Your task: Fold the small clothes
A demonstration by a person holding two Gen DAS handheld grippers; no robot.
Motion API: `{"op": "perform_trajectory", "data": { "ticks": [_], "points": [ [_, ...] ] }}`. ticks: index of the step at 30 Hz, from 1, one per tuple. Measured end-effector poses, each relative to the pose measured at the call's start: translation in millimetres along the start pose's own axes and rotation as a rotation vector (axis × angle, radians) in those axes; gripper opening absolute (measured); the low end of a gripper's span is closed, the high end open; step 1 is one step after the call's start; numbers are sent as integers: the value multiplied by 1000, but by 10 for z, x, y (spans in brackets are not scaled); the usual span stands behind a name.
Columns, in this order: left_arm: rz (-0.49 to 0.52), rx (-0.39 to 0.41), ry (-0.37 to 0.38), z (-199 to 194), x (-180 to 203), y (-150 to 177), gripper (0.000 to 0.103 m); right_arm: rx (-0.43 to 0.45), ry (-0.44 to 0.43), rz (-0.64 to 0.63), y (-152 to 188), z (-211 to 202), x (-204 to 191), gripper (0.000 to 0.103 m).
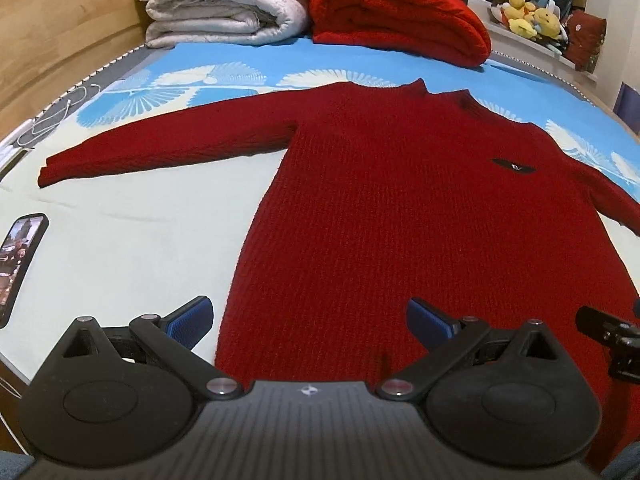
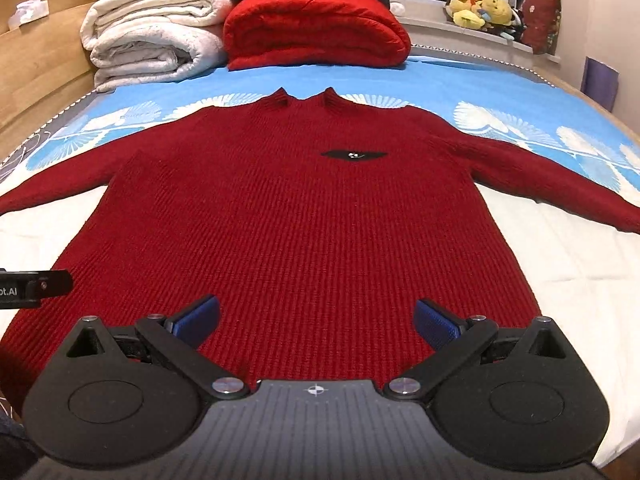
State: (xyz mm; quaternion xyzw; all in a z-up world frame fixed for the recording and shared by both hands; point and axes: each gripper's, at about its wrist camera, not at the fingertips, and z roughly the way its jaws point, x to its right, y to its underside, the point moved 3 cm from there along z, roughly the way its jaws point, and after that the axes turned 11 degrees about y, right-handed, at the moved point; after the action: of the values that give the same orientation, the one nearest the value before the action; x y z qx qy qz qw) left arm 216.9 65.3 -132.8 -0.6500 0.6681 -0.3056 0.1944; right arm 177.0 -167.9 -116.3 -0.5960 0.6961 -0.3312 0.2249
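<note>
Two grippers, the left gripper (image 1: 310, 320) and right gripper (image 2: 316, 320), wait near the hem with jaws wide open, holding nothing. The red sweater (image 2: 296, 216) lies flat on the bed (image 2: 560, 264), sleeves spread, ready for folding.

One red sweater (image 2: 304, 216) lies on one bed (image 2: 560, 248), with one folded red blanket (image 2: 316, 36), one stack of white blankets (image 2: 152, 48), one phone (image 1: 20, 256), one charging cable (image 1: 52, 116) and two grippers, left (image 1: 310, 320) and right (image 2: 316, 320).
</note>
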Motion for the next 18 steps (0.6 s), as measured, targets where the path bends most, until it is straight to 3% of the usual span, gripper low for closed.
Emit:
{"op": "perform_trajectory", "data": {
  "ticks": [13,16,18],
  "points": [
    [-24,-14,4,28,-52,0,103,-46,-2,9,22,32,-17,102],
    [-103,-27,3,63,-197,-135,103,-53,5,16,-12,59,15,102],
    [-226,-12,-1,50,-465,-369,103,-38,28,16,-117,103,49,102]
  ]
}}
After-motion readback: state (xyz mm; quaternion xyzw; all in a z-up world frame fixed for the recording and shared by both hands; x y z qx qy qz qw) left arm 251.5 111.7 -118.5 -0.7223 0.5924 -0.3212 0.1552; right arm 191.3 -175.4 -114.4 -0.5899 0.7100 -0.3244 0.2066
